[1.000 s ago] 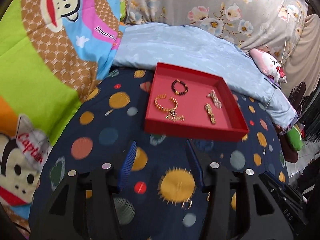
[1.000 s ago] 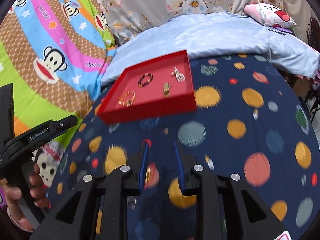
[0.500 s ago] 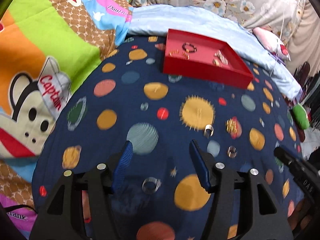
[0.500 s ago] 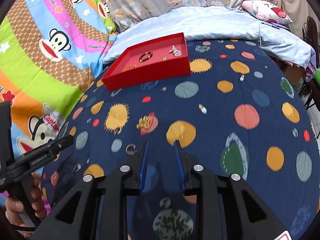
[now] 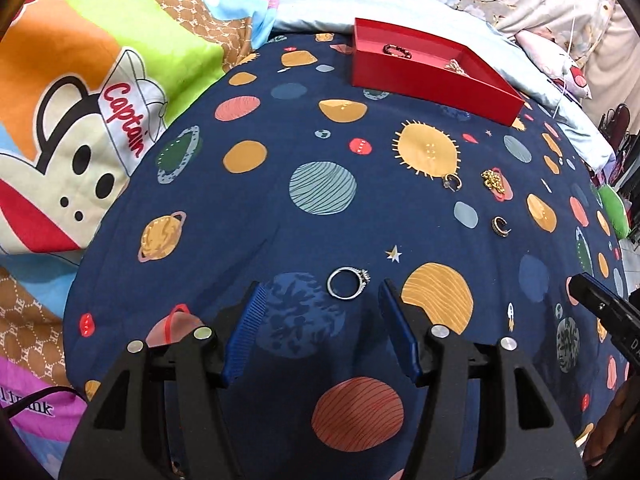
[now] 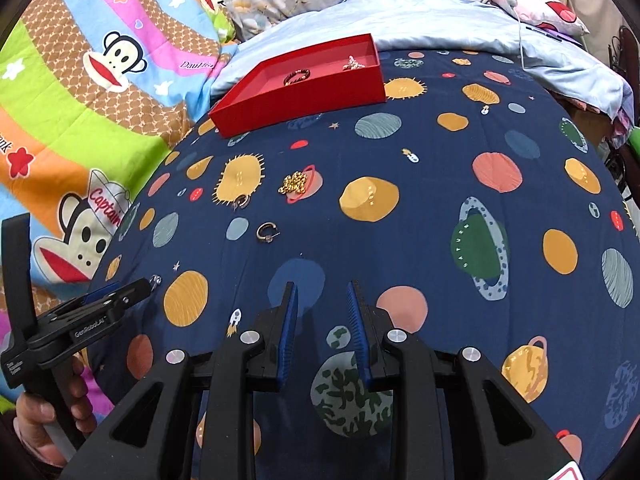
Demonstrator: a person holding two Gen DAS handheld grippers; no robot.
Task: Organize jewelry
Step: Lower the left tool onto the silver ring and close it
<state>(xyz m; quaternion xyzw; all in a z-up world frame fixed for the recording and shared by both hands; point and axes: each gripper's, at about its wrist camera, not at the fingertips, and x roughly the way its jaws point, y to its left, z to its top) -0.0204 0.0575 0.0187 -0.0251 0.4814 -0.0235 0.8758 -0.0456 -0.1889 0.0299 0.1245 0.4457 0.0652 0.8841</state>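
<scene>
A silver ring [image 5: 347, 282] lies on the navy planet-print bedspread just ahead of my open left gripper [image 5: 322, 288], between its blue fingertips. Farther right lie a gold hoop earring [image 5: 453, 181], a gold chain clump [image 5: 493, 179] and a dark hoop earring [image 5: 500, 226]. The red tray [image 5: 424, 80] at the back holds a dark bead bracelet [image 5: 397, 50] and other pieces. My right gripper [image 6: 322, 292] is open and empty over the bedspread; the chain [image 6: 294, 183], both hoops [image 6: 241, 201] [image 6: 267, 232] and the tray [image 6: 304, 96] lie ahead of it.
A cartoon monkey quilt [image 5: 80, 120] lies to the left. A pale blue blanket [image 6: 440, 20] and a pink pillow [image 6: 540, 10] lie behind the tray. The left gripper shows at the lower left of the right wrist view [image 6: 120, 294]. The bed edge drops off at the right.
Both grippers have pulled back from the red tray toward the near part of the bed. The left gripper has come down close to the silver ring, which now sits between its fingertips.
</scene>
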